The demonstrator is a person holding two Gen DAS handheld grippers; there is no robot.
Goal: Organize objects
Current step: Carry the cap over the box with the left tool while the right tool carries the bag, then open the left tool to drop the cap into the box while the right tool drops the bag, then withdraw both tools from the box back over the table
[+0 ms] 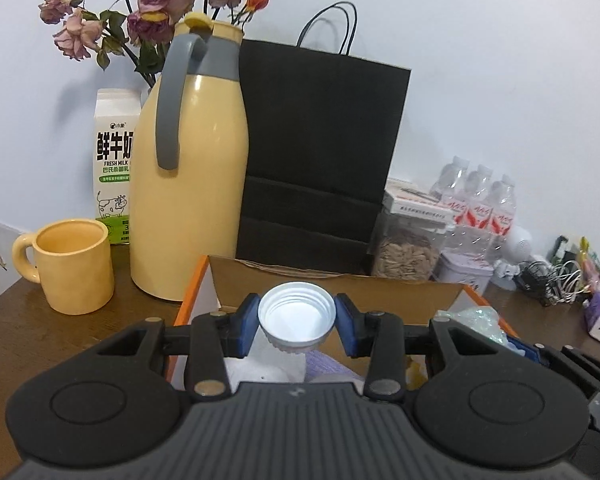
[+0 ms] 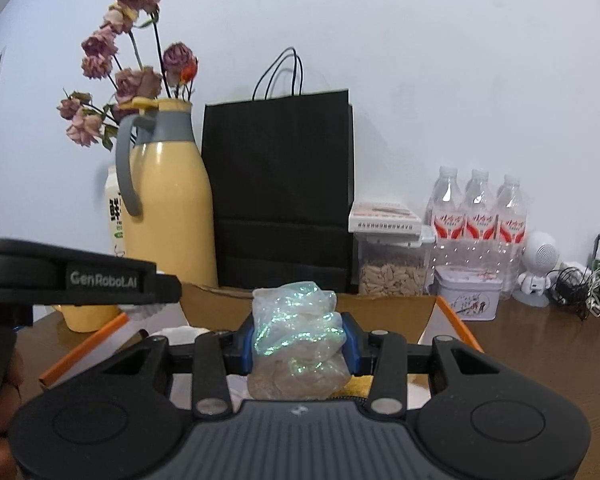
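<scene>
Two grips: we are holding one item in each gripper, both hanging over the open cardboard box (image 1: 340,288).
Left gripper (image 1: 297,322): its blue pads (image 1: 249,320) are pressing in on a white bottle cap (image 1: 297,320), jaws narrowed to the cap's width; the threaded hollow is facing the camera.
Right gripper (image 2: 298,338): its jaws are closing on a crumpled plastic wrap (image 2: 296,336), which is bulging above and below the pads.
Where the items are: both are sitting above the box's interior, near its front, neither resting on anything we can see.
Step in hand: we are judging this as the drop-off stage, carrying small loose pieces into the box.
Next move: it is likely calling for lowering each piece inside the box walls and easing the jaws apart; the cap may roll on its rim, so a low release is looking wise.
Cap: rigid, round, ridged outside, smooth and glossy inside.
Wrap: thin, translucent, iridescent green sheen, soft and springy; it may be clinging to a pad on release.
Box: brown corrugated flaps, orange edges, pale soft things lying inside, not clear what.
Surroundings: a yellow thermos jug (image 1: 192,184) and a yellow mug (image 1: 74,266) are standing left of the box, a black paper bag (image 1: 320,152) behind it.
</scene>
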